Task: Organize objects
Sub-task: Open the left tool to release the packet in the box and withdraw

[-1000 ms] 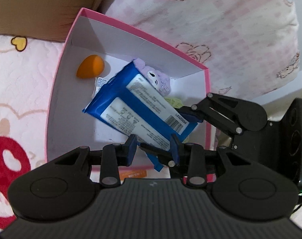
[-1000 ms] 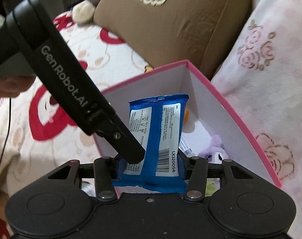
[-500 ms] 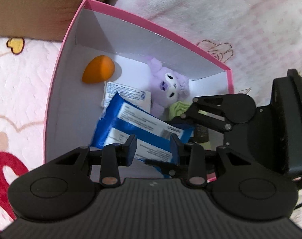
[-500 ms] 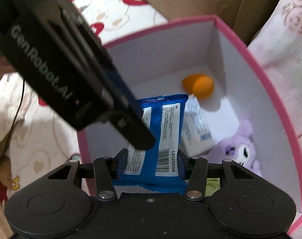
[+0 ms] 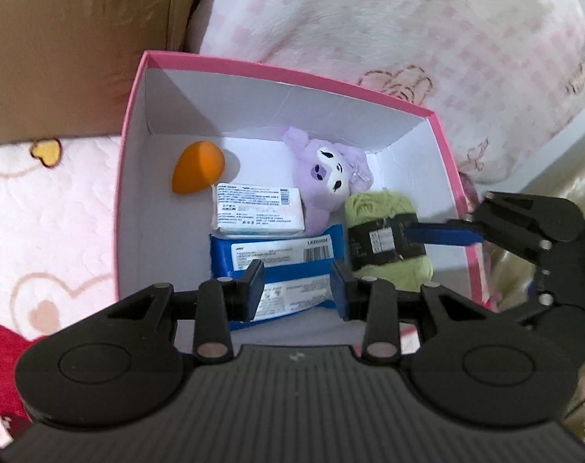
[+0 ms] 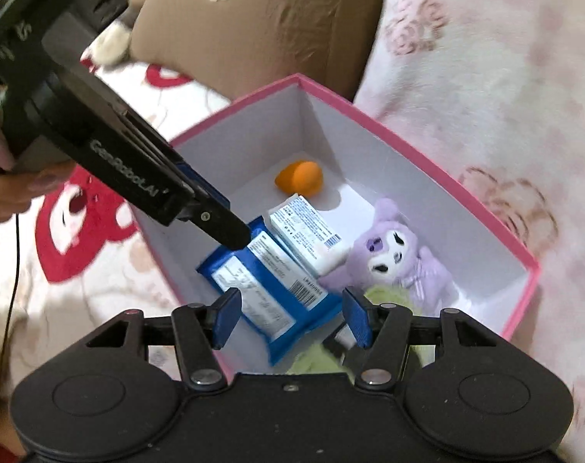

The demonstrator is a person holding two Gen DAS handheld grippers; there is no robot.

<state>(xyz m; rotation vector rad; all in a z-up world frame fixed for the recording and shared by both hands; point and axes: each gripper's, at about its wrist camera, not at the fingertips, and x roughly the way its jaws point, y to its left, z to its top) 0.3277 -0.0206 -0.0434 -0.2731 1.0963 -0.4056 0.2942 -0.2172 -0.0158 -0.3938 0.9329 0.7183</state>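
Pink box (image 5: 130, 154) on the bed holds an orange sponge (image 5: 198, 168), white pack (image 5: 258, 213), purple plush (image 5: 329, 177), green yarn (image 5: 387, 237) & the blue packet (image 6: 269, 289), lying flat on the box floor w/ the white pack overlapping its far end. Right gripper (image 6: 290, 318) jaws opening, apart, packet below them, pads not pressing. Left gripper (image 5: 296, 289) opening too, narrow gap, gripping nothing.

Brown cushion (image 6: 254, 27) with cream embroidered motif, upper left; pink checked blanket (image 5: 408, 27) with rose print, behind and right; white quilted bedcover (image 5: 41, 208) with red and heart prints, left; thin black cable (image 6: 14, 270) lying across it.
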